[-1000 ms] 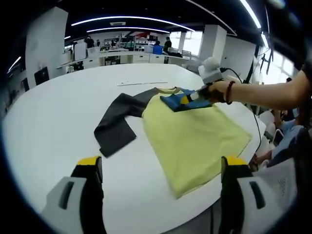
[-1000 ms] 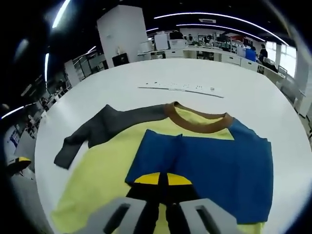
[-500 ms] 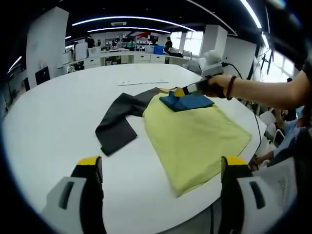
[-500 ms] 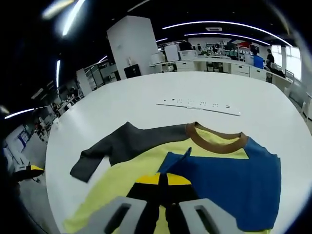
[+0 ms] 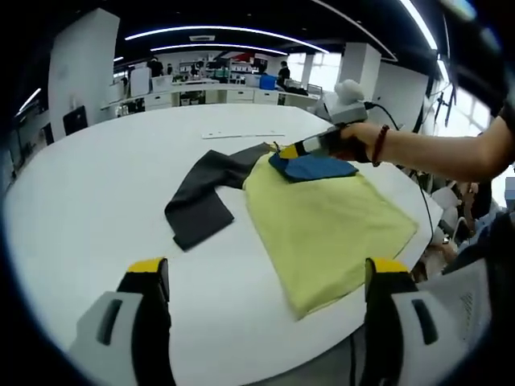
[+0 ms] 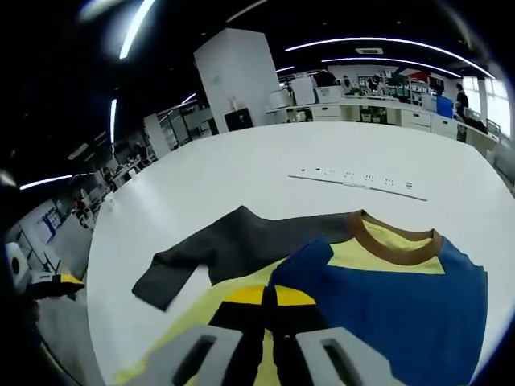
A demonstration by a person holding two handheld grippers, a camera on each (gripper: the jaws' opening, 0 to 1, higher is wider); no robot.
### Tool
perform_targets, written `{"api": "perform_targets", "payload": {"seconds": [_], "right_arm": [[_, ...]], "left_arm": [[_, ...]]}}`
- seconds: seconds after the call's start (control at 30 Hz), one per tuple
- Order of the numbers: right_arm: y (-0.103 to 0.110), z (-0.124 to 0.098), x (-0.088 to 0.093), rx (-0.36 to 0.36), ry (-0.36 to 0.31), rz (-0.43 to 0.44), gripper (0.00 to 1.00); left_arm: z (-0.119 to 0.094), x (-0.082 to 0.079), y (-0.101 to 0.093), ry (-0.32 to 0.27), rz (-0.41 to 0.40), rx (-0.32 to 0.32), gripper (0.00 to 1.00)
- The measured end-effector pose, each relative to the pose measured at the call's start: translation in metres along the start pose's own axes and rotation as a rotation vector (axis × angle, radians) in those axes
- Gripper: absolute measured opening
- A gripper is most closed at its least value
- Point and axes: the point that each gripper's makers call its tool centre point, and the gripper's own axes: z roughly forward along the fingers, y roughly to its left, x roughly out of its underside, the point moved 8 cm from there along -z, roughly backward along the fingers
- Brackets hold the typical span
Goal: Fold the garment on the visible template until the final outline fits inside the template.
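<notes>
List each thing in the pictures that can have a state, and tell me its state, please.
Shirt: lying flat on the table, not yet fully folded.
Blue sleeve: folded over the yellow body.
Grey sleeve: spread out to the side, unfolded.
Right gripper: shut on the blue sleeve.
Left gripper: open, holding nothing.
Table: white, bearing the shirt.

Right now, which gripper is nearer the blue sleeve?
Right. The right gripper is shut on the blue sleeve at its folded edge, over the yellow shirt body. The left gripper hangs open, well back from the garment.
</notes>
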Motion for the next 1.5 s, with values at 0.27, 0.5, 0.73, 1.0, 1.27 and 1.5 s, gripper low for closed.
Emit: {"api": "perform_targets", "payload": {"seconds": [0.27,0.5,0.73,1.0,1.27,1.5], "right_arm": [[0.013,0.011,0.004,-0.05,0.01,-0.027,0.0],[0.016,0.013,0.013,-0.063,0.058,-0.042,0.07],[0.003,0.008,0.013,0.008,0.069,-0.08,0.42],[-0.017,-0.006,0.01,0.072,0.068,-0.103,0.66],[-0.036,-0.023,0.013,0.115,0.066,-0.1,0.81],[-0.056,-0.043,0.018,0.151,0.065,-0.089,0.87]], "left_arm": [[-0.002,0.002,0.003,0.001,-0.011,-0.01,0.99],[-0.003,0.003,0.003,0.001,-0.014,-0.015,0.99],[-0.003,0.002,0.004,0.002,-0.011,-0.022,0.99],[-0.002,-0.001,0.004,0.003,-0.004,-0.027,0.99],[-0.001,-0.003,0.005,0.003,0.002,-0.035,0.99],[0.002,-0.005,0.006,0.005,0.008,-0.04,0.99]]}}
